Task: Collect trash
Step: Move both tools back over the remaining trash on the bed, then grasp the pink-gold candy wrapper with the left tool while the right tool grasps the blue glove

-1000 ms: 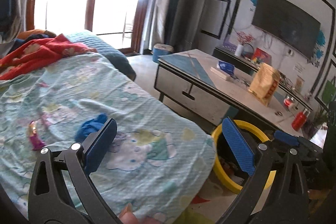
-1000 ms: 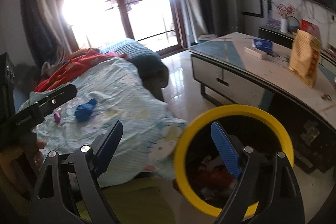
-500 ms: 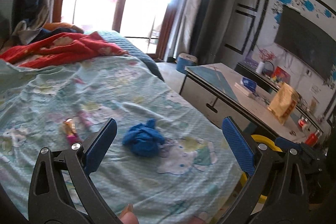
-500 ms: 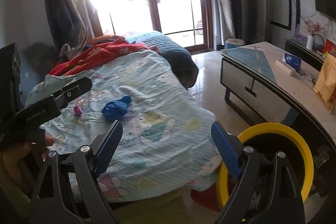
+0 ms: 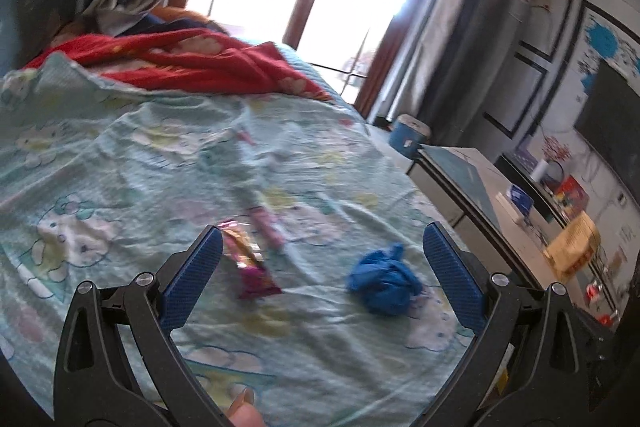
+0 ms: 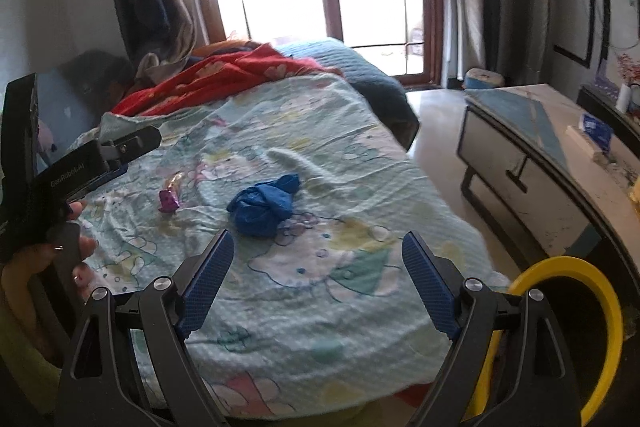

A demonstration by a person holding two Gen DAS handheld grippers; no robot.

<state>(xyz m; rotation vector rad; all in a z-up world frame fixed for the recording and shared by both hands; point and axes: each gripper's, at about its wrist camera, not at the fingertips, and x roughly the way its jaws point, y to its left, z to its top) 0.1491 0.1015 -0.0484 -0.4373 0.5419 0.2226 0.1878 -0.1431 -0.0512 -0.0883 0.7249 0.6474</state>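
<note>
A crumpled blue glove (image 5: 383, 283) (image 6: 264, 203) lies on the pale green cartoon bedspread (image 5: 168, 163) (image 6: 320, 267). A purple and gold snack wrapper (image 5: 250, 265) (image 6: 169, 195) lies to its left, with a pink wrapper (image 5: 267, 229) just beyond in the left wrist view. My left gripper (image 5: 322, 251) hovers open above the bed, both items between and ahead of its blue pads. My right gripper (image 6: 318, 247) is open too, short of the glove, nothing in it. The left gripper's black body (image 6: 80, 167) shows at the left of the right wrist view, held by a hand (image 6: 48, 263).
A yellow-rimmed bin (image 6: 592, 315) stands on the floor by the bed's right corner. A white and blue low table (image 6: 532, 147) (image 5: 480, 187) with small items runs along the right. A red blanket (image 5: 180, 63) is heaped at the bed's far end.
Both grippers have swung left from the yellow bin over the bed. The blue glove and the wrappers now sit nearer and more central in both views. Both grippers stay open.
</note>
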